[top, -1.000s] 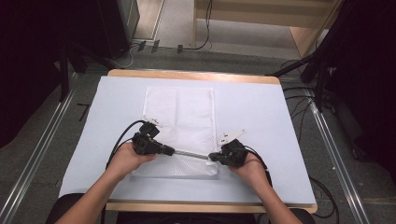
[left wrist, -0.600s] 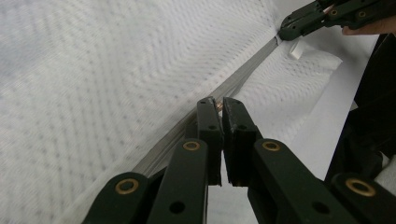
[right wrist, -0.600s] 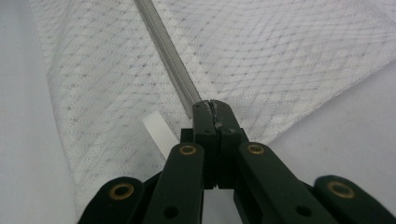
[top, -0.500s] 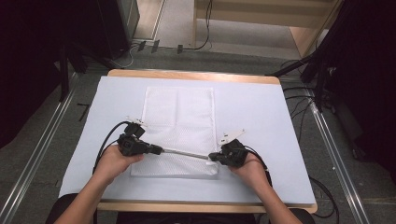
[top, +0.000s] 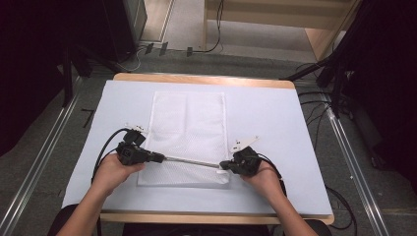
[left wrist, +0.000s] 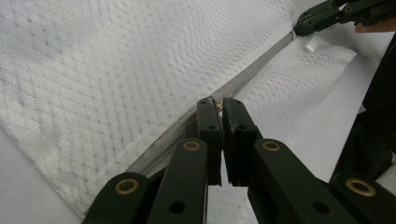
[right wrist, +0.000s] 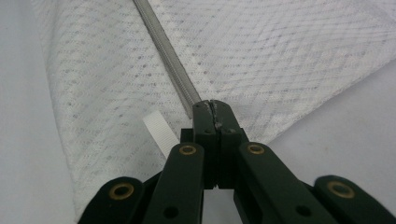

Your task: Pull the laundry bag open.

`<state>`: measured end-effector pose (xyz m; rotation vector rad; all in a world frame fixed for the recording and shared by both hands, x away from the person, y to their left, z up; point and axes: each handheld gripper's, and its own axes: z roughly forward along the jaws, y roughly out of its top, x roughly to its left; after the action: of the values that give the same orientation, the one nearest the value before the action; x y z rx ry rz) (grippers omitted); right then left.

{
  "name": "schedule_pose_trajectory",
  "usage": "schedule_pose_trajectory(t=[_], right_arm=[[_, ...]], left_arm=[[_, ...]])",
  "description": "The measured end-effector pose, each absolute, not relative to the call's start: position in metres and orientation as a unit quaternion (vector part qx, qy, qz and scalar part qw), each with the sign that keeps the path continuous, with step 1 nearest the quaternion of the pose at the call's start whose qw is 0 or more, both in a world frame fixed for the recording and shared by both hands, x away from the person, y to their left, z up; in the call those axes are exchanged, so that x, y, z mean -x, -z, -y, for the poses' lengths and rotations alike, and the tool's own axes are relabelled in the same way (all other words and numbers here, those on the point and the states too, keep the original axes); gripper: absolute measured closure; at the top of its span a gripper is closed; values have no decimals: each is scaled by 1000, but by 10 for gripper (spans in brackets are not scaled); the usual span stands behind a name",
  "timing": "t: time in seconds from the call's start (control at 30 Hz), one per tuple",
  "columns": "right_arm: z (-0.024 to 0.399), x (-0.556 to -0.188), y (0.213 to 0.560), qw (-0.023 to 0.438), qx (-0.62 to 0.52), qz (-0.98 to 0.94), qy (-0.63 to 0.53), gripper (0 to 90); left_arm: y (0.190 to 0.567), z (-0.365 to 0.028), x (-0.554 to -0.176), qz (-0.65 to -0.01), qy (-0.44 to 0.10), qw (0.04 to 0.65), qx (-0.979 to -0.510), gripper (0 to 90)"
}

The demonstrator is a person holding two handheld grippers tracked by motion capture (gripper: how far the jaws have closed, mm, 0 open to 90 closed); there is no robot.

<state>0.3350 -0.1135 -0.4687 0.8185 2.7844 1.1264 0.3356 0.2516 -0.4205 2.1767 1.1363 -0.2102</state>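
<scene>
The white mesh bag (top: 189, 137) lies flat on the counter (top: 275, 118), near edge lifted along its grey zipper (top: 192, 161). The left hand-held gripper (top: 160, 158) pinches a small brass part (left wrist: 218, 106), presumably the zipper pull; its shape is mostly hidden between the pressed-together jaws. The right hand-held gripper (top: 223, 165) is clamped on the zipper's end; the fabric it holds is covered. A white tab (right wrist: 159, 130) is partly cut off behind it. Compared with one second ago, the left hand-held gripper sits farther left, exposing more zipper; the right is unchanged.
</scene>
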Motion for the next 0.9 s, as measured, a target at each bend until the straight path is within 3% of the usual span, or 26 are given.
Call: schedule_pose_trajectory(t=[0.9], right_arm=[[114, -336, 469, 9, -265, -894, -363, 900]], left_arm=[[423, -285, -335, -487, 62, 324, -809, 879]])
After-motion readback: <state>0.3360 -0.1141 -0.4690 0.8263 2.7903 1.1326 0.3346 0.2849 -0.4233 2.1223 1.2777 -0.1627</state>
